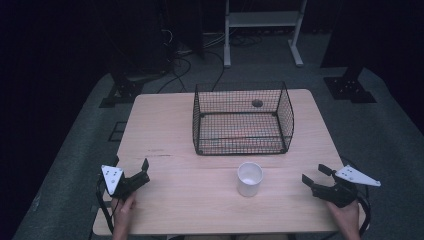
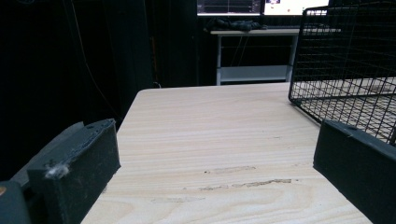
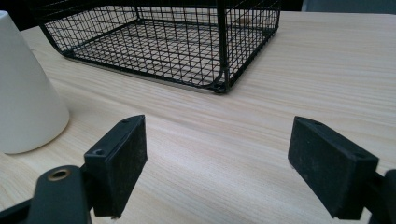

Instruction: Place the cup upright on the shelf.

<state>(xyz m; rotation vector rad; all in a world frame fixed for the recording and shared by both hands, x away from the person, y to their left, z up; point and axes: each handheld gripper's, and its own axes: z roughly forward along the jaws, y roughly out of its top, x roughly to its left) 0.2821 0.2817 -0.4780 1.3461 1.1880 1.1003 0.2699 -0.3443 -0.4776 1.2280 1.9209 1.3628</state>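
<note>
High view: white cup (image 1: 249,178) stood upright on the wooden table (image 1: 170,125), just in front of the black wire basket (image 1: 243,119) and apart from it, roughly midway between both grippers. Right gripper (image 1: 315,176) sat near the table's right front edge, jaws spread wide, holding nothing, pointed roughly toward the cup; it looked the nearer and better aimed one, so my read was that the step in hand was a reach for the cup. To do it well: come in level, straddle the cup low on its wall, since the taper would let it slip out of a high pinch, and close gently so a thin wall wouldn't buckle. Left gripper (image 1: 138,172) rested near the left front corner, jaws also wide apart and empty, well clear of the cup. Left gripper view: both jaws far apart over bare wood, touching nothing between them; basket corner (image 2: 345,70) ahead to the right. Right gripper view: jaws wide apart, bare tabletop between them, nothing gripped; cup (image 3: 28,88) sat off to the left of the jaw line, mouth-up taper visible, basket (image 3: 163,42) beyond. The gripper would have needed to swing left to centre the cup before closing.
</note>
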